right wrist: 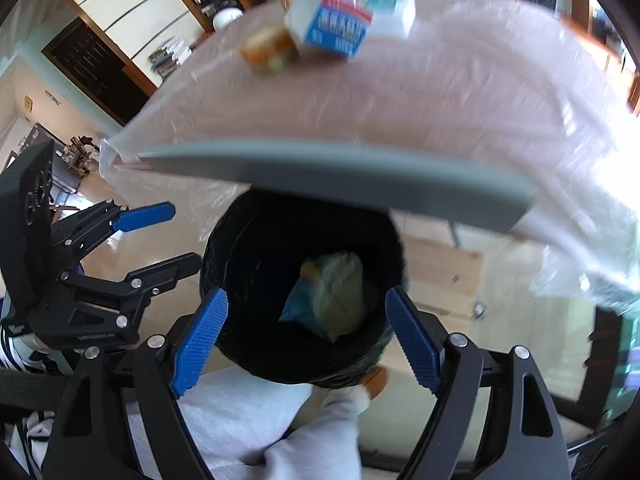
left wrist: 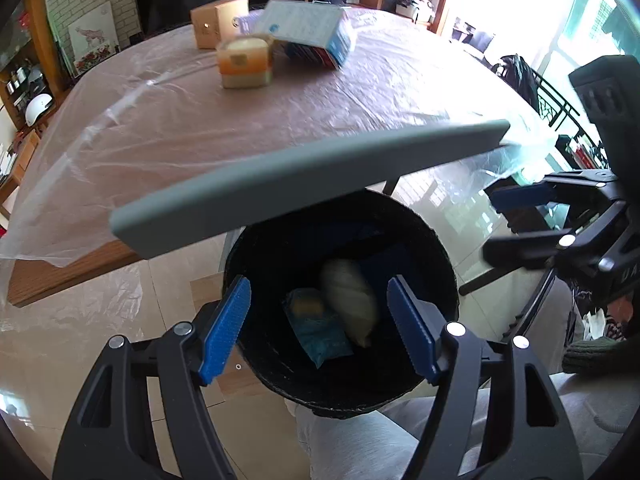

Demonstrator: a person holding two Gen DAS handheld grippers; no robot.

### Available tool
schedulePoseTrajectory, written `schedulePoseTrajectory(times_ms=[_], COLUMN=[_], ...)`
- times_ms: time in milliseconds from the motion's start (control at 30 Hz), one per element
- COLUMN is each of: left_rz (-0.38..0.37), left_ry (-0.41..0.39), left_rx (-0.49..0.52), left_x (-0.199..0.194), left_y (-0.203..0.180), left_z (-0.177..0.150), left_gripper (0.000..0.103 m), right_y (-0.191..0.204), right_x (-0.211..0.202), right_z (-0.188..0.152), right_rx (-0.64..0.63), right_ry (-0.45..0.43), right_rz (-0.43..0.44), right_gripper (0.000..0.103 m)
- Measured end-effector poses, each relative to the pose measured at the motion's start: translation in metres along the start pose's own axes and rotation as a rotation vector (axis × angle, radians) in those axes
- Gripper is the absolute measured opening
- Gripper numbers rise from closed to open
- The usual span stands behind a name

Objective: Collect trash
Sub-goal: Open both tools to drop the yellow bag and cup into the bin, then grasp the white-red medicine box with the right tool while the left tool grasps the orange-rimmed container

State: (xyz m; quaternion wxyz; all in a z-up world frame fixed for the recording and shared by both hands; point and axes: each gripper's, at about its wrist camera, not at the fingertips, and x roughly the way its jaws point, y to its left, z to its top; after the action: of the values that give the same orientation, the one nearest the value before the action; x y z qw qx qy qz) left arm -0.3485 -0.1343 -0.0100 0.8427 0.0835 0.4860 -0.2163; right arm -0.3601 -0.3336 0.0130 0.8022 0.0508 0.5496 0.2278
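Hardly any writing can be read. The blue, white and red cardboard carton (right wrist: 334, 28) lying on the plastic-covered bench (right wrist: 460, 92) carries rows of white characters on its blue face, but motion blur leaves them illegible, and in the left wrist view the fine print on its pale top panel (left wrist: 298, 20) is too small to make out. The black body of the right gripper (left wrist: 624, 276) bears raised letters on its side, of which only something like "UA" shows, while the embossed line on the black body of the left gripper (right wrist: 94, 337) is too faint to read.
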Motion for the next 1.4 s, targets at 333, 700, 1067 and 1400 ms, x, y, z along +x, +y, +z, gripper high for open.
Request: schedulePoseTrajectory(times_ms=[333,700,1067,1400], left_rz=[0.108,0.132,0.083,0.064], left_ry=[-0.225,-0.175,-0.123,-0.116], left_rx=[0.013,0.088,0.130,0.167], left_x=[-0.050,0.001,0.035,0.050], left_y=[0.010,0.037,0.052,0.047], left_z=[0.041,0.102,0.127,0.140], left_gripper=[0.095,0.095,0.095,0.082], right_y=[0.037,0.064,0.046,0.042], right_x=[-0.100,-0.026,0.029,0.047], right_z=[0.024,0.087,0.138,0.152], right_rx=[-0.292,-0.606,-0.621,-0.655], right_ry=[-0.532,-0.400,-0.293,-0.291], right_rz=[-0.258,-0.535,-0.491,-0.514], right_gripper=[0.099,0.099,0.078,0.076])
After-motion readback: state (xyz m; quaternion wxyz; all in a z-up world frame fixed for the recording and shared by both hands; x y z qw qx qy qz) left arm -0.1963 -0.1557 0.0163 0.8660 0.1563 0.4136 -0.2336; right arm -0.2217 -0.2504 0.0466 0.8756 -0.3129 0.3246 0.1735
